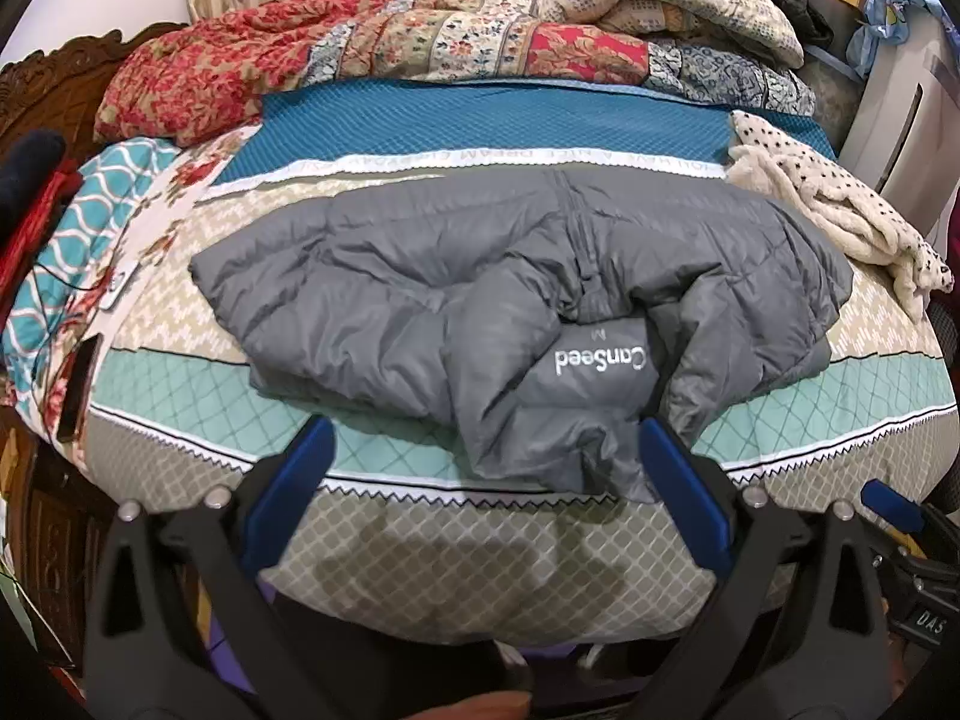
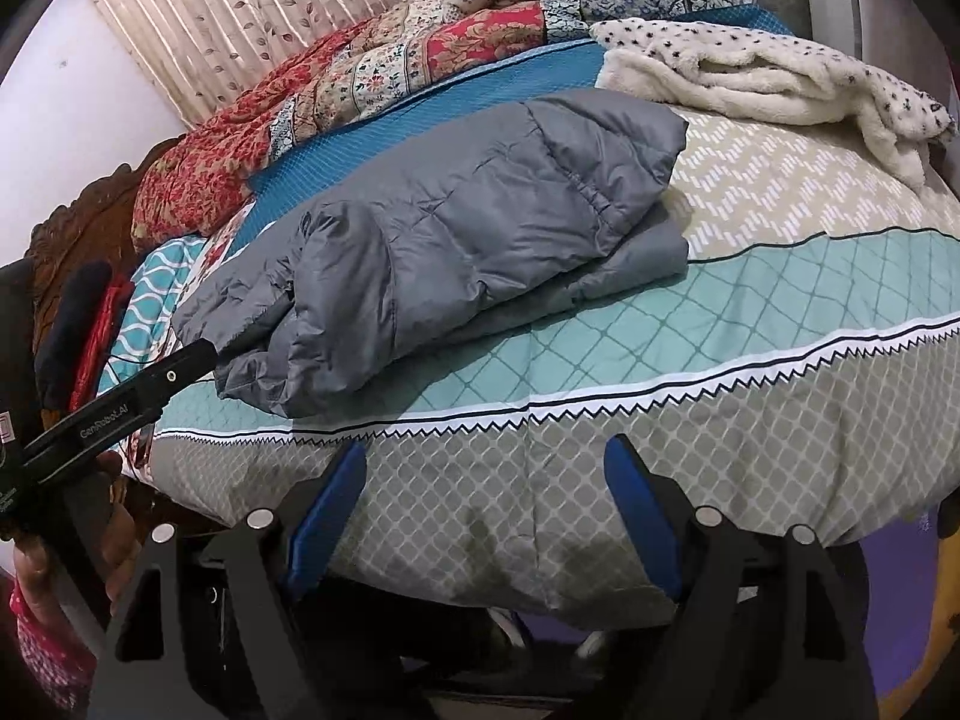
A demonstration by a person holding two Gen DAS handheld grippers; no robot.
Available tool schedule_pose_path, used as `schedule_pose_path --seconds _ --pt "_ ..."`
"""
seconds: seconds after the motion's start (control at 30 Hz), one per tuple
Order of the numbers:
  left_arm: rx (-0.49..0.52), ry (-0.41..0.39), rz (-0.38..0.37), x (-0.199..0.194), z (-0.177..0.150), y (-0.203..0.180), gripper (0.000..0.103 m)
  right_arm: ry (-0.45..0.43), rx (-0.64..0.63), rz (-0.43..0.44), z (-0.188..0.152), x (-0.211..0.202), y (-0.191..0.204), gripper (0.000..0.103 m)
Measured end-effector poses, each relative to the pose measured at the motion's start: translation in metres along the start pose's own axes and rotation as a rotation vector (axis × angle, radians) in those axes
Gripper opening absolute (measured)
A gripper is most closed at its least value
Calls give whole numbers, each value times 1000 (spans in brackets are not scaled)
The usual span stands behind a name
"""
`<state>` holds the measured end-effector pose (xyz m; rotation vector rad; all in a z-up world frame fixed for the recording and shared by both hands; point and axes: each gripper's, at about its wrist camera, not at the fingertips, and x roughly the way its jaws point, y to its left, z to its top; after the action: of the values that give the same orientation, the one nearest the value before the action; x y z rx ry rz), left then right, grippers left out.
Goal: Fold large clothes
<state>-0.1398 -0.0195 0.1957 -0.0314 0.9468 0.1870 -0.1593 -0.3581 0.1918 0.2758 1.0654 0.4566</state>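
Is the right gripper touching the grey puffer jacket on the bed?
Apart. In the right wrist view the right gripper hangs open over the bedspread, and patterned cloth shows between it and the grey puffer jacket.

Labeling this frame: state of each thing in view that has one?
jacket: partly folded, rumpled, lying on the bed, collar label showing
left gripper: open, nothing gripped, jacket edge between its fingers
right gripper: open, empty, over the bed edge
fleece: crumpled heap at the bed's far side, apart from the jacket
quilt: bunched up behind the jacket
bed cover: spread flat
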Motion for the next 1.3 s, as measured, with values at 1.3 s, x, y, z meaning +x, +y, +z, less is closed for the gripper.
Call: schedule_pose_path --seconds 1.3 --pt "13 12 47 4 -10 11 97 -10 -61 -45 -2 -1 31 80"
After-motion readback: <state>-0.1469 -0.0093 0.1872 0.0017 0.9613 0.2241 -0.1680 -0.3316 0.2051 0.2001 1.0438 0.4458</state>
